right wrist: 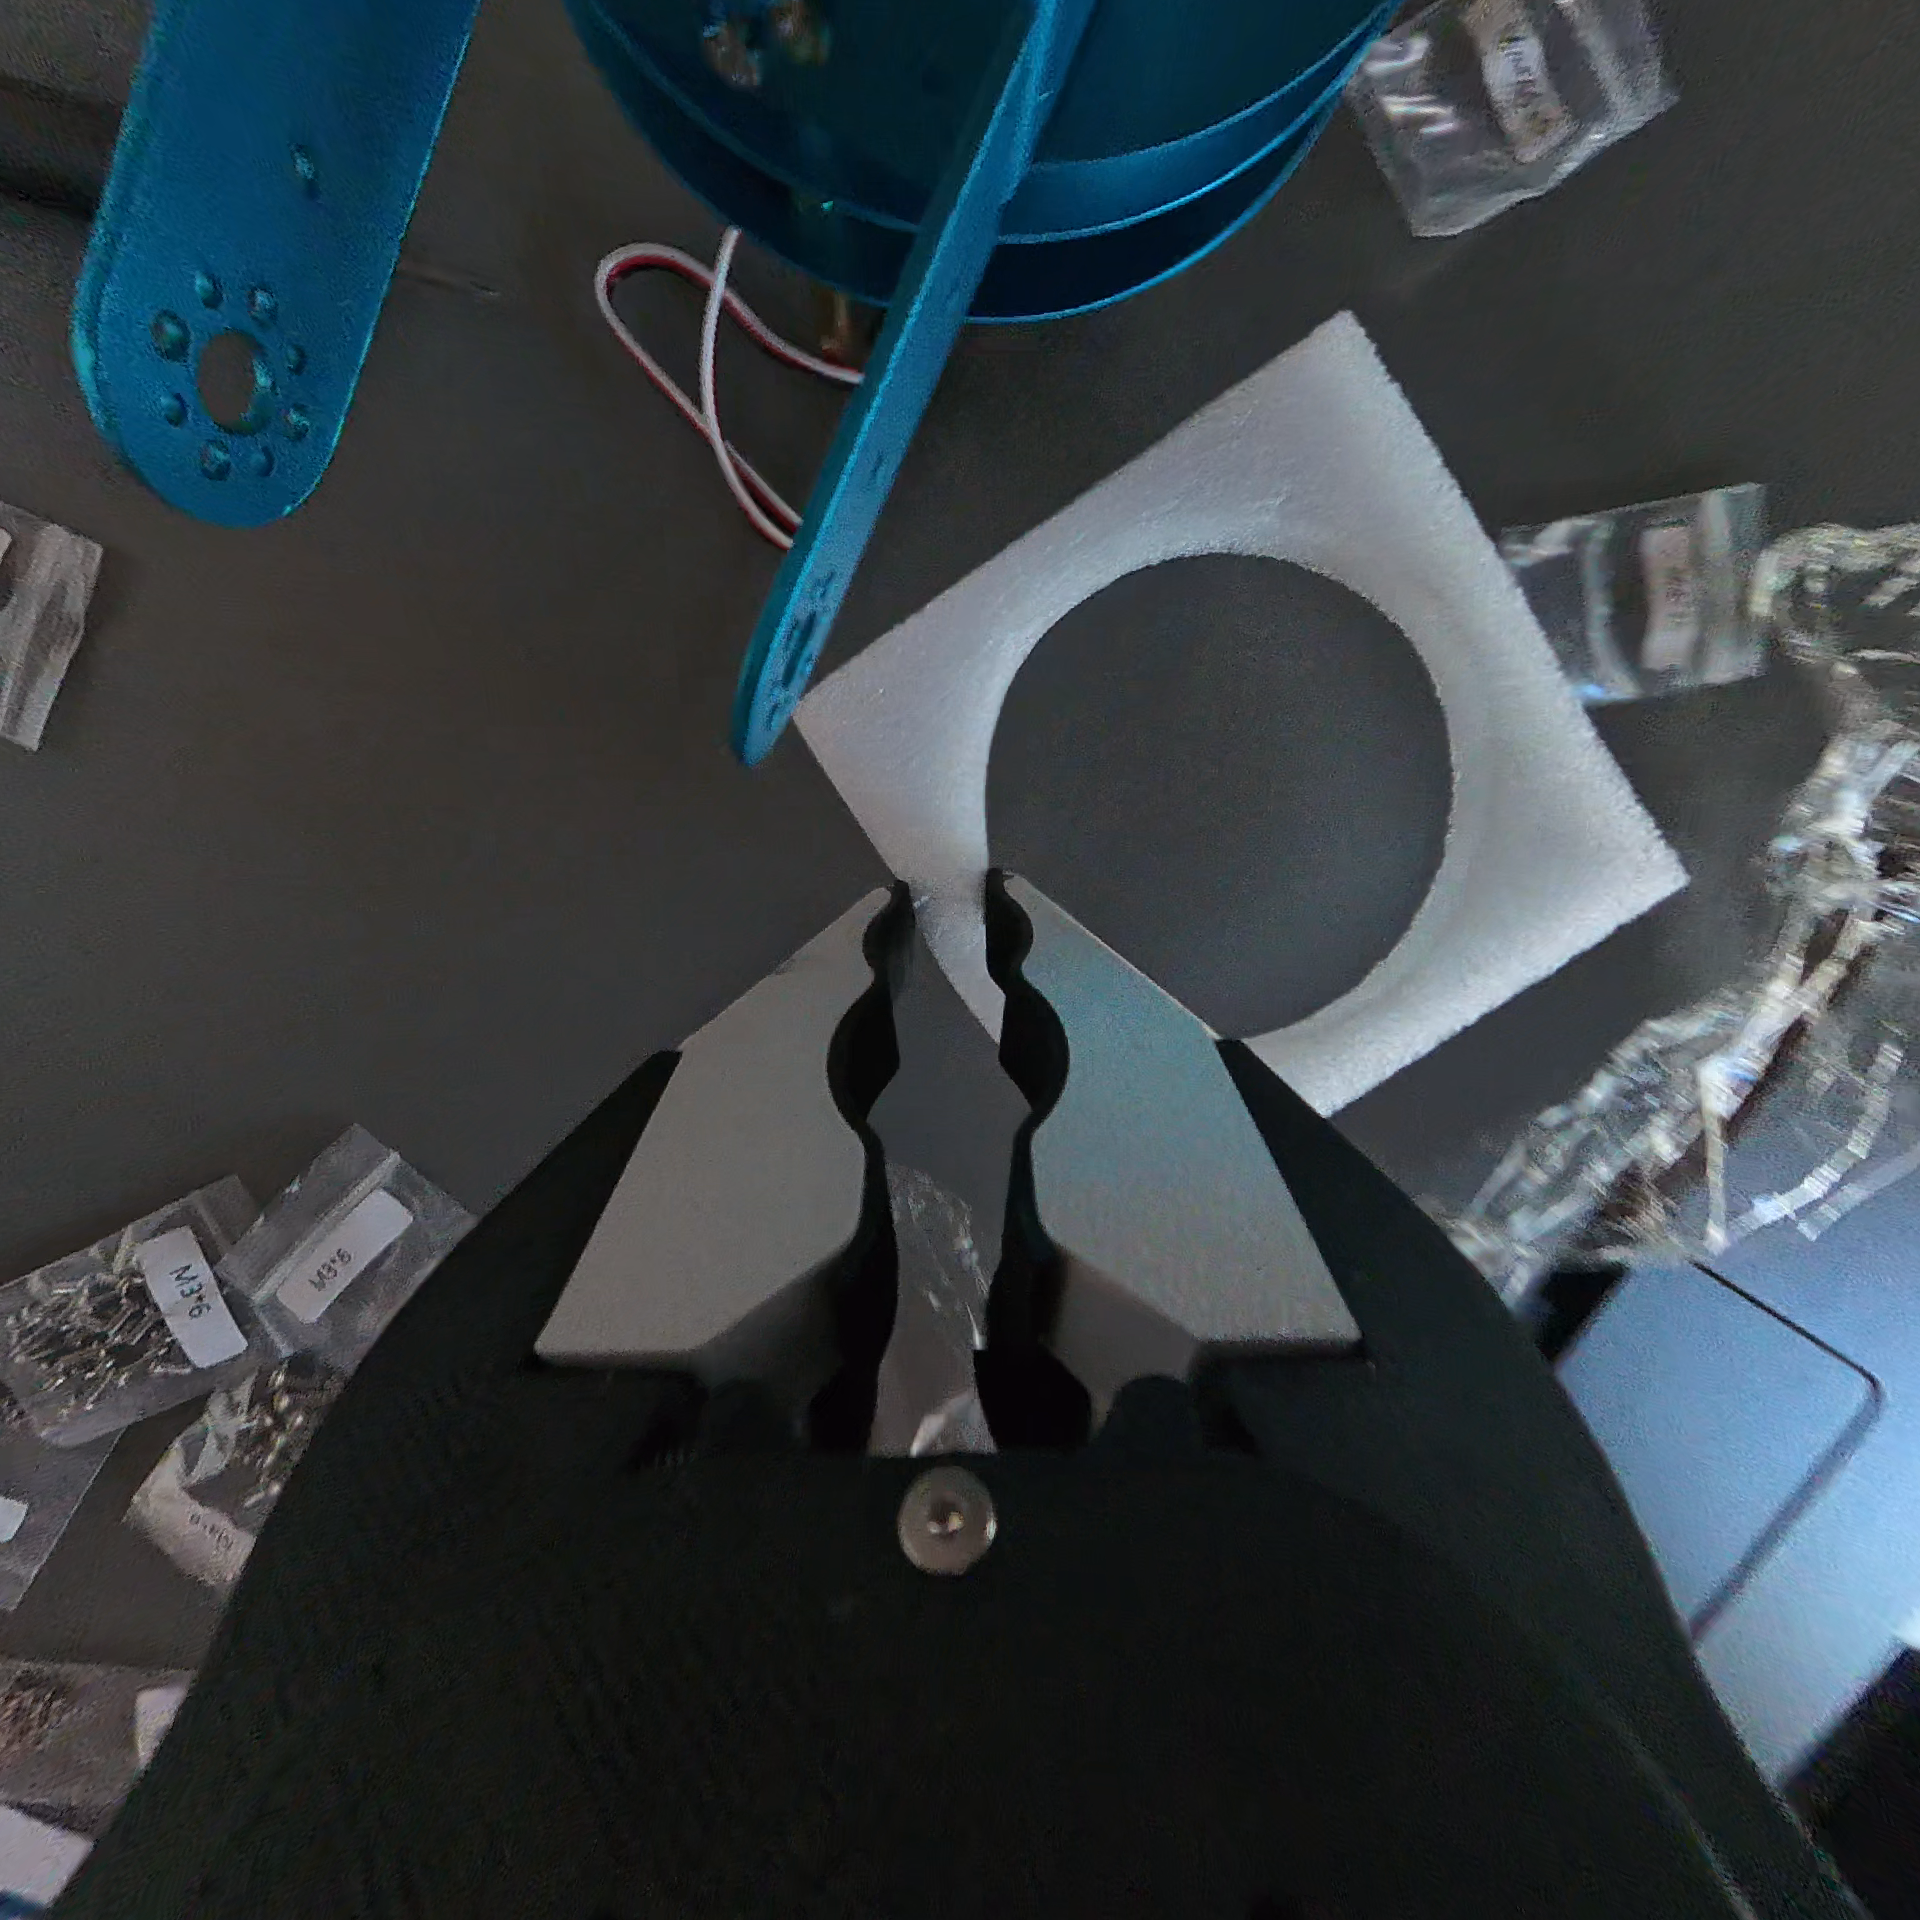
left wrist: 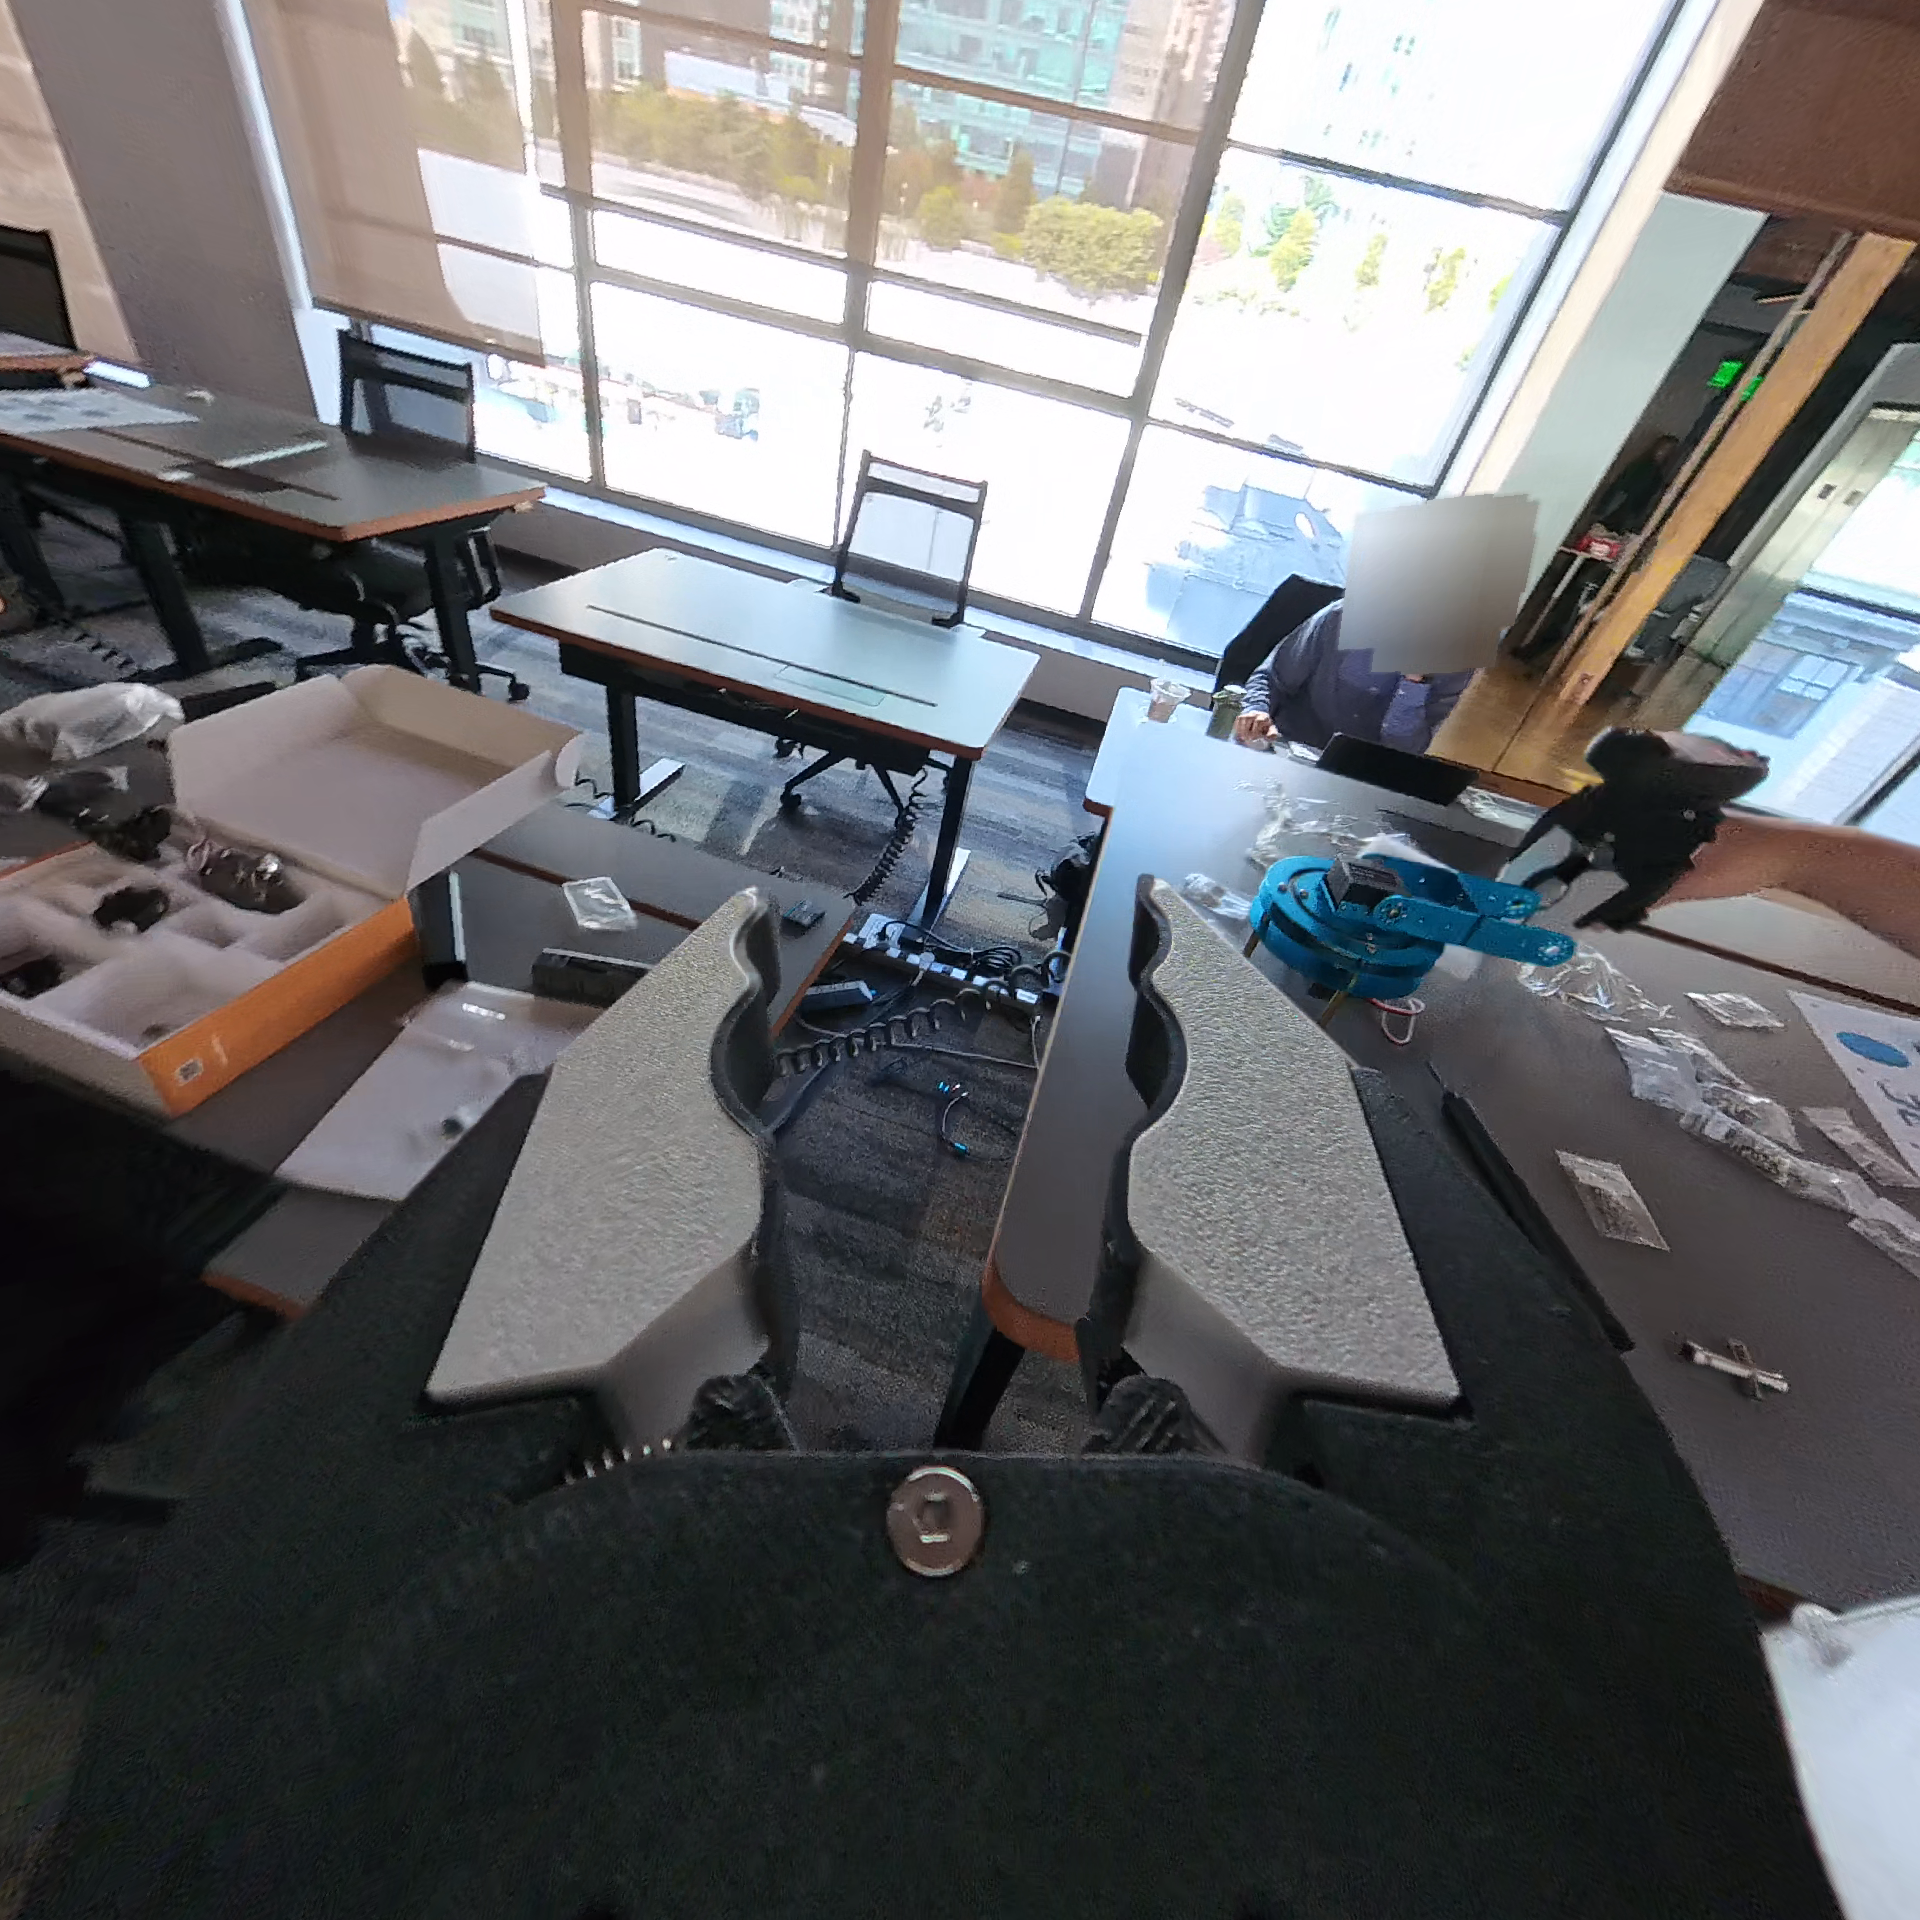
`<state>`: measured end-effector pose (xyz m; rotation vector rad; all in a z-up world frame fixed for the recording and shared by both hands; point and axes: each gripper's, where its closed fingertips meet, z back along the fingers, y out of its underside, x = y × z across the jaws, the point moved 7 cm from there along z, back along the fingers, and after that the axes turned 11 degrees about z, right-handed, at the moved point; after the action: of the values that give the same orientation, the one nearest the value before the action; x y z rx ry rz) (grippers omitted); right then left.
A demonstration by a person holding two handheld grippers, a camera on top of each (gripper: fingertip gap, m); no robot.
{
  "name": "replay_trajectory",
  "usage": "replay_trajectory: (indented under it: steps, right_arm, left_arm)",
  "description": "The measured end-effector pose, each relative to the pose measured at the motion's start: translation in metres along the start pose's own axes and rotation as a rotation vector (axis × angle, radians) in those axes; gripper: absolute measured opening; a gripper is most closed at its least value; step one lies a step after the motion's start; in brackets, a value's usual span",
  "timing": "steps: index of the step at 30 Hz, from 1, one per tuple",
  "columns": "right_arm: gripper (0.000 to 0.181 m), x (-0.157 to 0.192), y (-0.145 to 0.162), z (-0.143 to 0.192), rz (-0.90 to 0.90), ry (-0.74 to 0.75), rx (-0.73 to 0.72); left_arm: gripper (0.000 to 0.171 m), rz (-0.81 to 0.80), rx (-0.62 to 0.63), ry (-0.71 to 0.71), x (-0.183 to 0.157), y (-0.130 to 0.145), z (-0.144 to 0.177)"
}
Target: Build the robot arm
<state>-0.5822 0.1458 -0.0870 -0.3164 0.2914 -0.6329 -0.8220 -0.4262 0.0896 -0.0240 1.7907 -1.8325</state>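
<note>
Right gripper (right wrist: 948, 896) – jaws narrowly parted around foam (right wrist: 1558, 665) near corner, grip unconfirmed | left gripper (left wrist: 951, 930) – wide open, empty, left of table (left wrist: 1558, 1195) | advice: seat corner deep, clear blue bracket (right wrist: 894, 416).

Small clear bags (right wrist: 197, 1309), white printed labels

The right gripper (right wrist: 943, 896) pinches the six o'clock corner of a flat white foam square (right wrist: 1226, 499) with a round cutout, lying at five o'clock of the blue bracket assembly (right wrist: 883, 156).
</note>
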Motion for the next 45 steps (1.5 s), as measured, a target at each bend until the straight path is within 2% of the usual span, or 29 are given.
replay_trajectory:
  steps: [3,5,6,8,10,12,15,17,19,22,25,27,29,30,31,32,33,35,36,38,39,41,45]
  right_arm:
    - [0.012,-0.011,0.007,0.037,-0.057,0.117,0.083]
    - [0.013,0.000,0.023,0.069,-0.191,0.174,0.188]
    - [0.013,0.014,0.031,0.087,-0.290,0.209,0.195]
    - [0.012,0.060,0.042,0.118,-0.505,0.291,0.104]
    - [0.012,0.129,0.046,0.136,-0.647,0.377,0.047]
    - [0.012,0.204,0.042,0.150,-0.759,0.455,0.054]
    - [0.013,0.292,0.020,0.146,-0.960,0.482,-0.002]
    - [0.013,0.330,-0.005,0.130,-1.024,0.444,-0.086]
    - [0.013,0.354,-0.021,0.108,-1.026,0.401,-0.104]
    - [0.013,0.382,-0.037,0.081,-0.980,0.325,-0.077]
    - [0.012,0.405,-0.043,0.063,-0.977,0.246,-0.113]
    - [0.013,0.414,-0.035,0.054,-0.967,0.225,-0.047]
    - [0.014,0.414,-0.026,0.050,-0.963,0.237,-0.051]
    - [0.019,0.415,-0.027,0.049,-0.952,0.202,-0.078]
    - [0.038,0.417,-0.028,0.050,-0.931,0.153,-0.110]
    - [0.049,0.418,-0.026,0.055,-0.925,0.136,-0.141]
    - [0.052,0.416,-0.023,0.063,-0.924,0.146,-0.191]
    - [0.050,0.397,-0.010,0.082,-0.921,0.232,-0.320]
    - [0.045,0.379,0.007,0.089,-0.940,0.339,-0.341]
    - [0.034,0.342,0.055,0.093,-1.027,0.554,-0.262]
    - [0.034,0.332,0.072,0.088,-1.067,0.561,-0.209]
    - [0.030,0.317,0.085,0.078,-1.112,0.549,-0.185]
    - [0.032,0.313,0.093,0.065,-1.147,0.619,-0.075]
  left_arm:
    - [0.067,0.016,0.013,0.107,-0.005,0.003,-0.030]
    - [0.067,0.038,0.040,0.195,-0.012,0.013,-0.053]
    - [0.067,0.047,0.061,0.241,-0.017,0.021,-0.064]
    - [0.068,0.055,0.123,0.333,-0.035,0.043,-0.090]
    - [0.070,0.062,0.227,0.430,-0.063,0.072,-0.115]
    - [0.071,0.073,0.345,0.541,-0.103,0.102,-0.135]
    - [0.070,0.052,0.469,0.694,-0.171,0.142,-0.153]
    - [0.070,-0.008,0.505,0.743,-0.215,0.163,-0.159]
    - [0.070,-0.047,0.513,0.765,-0.255,0.179,-0.164]
    - [0.070,0.013,0.534,0.888,-0.315,0.194,-0.159]
    - [0.071,0.046,0.524,0.941,-0.352,0.207,-0.159]
    - [0.072,0.037,0.539,0.941,-0.369,0.215,-0.162]
    - [0.073,0.048,0.566,0.952,-0.381,0.221,-0.162]
    - [0.074,0.050,0.578,0.958,-0.385,0.223,-0.161]
    - [0.074,0.047,0.584,0.959,-0.387,0.224,-0.160]
    - [0.074,0.042,0.584,0.953,-0.386,0.225,-0.160]
    - [0.074,0.041,0.581,0.945,-0.385,0.225,-0.160]
    - [0.073,0.043,0.584,0.932,-0.380,0.226,-0.161]
    - [0.073,0.036,0.587,0.927,-0.378,0.228,-0.161]
    - [0.073,0.026,0.590,0.917,-0.376,0.231,-0.162]
    - [0.073,0.032,0.590,0.918,-0.375,0.232,-0.162]
    - [0.072,0.047,0.585,0.924,-0.373,0.232,-0.161]
    - [0.072,0.038,0.590,0.899,-0.364,0.237,-0.164]
